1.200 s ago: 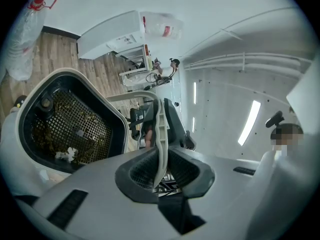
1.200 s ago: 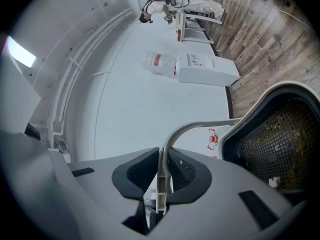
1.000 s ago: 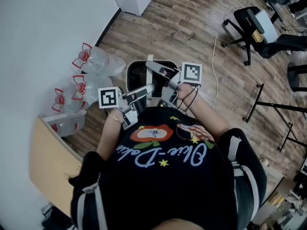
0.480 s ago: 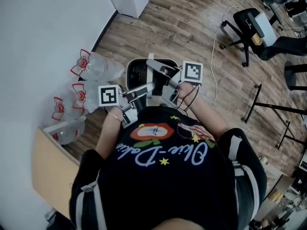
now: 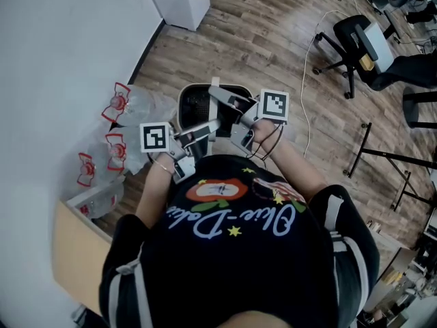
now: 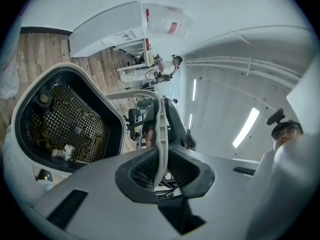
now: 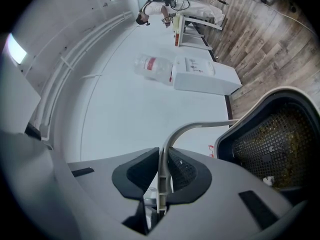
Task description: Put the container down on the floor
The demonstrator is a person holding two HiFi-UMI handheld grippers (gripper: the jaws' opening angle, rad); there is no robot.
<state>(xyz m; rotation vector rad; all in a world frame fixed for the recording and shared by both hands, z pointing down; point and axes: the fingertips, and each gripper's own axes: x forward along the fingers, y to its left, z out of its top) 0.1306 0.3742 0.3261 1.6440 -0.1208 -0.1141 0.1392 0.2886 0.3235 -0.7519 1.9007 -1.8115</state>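
Left tongs (image 6: 160,159) and right tongs (image 7: 162,176) are each clenched on the thin white handle (image 6: 159,115) of the container (image 5: 194,104). In the head view the container is at frame centre, above the wood floor (image 5: 273,39), with its open mouth facing up. Its long axis cannot be determined.

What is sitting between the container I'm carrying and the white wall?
Clear plastic bottles with red handles lie between the container and the wall. The head view shows this.
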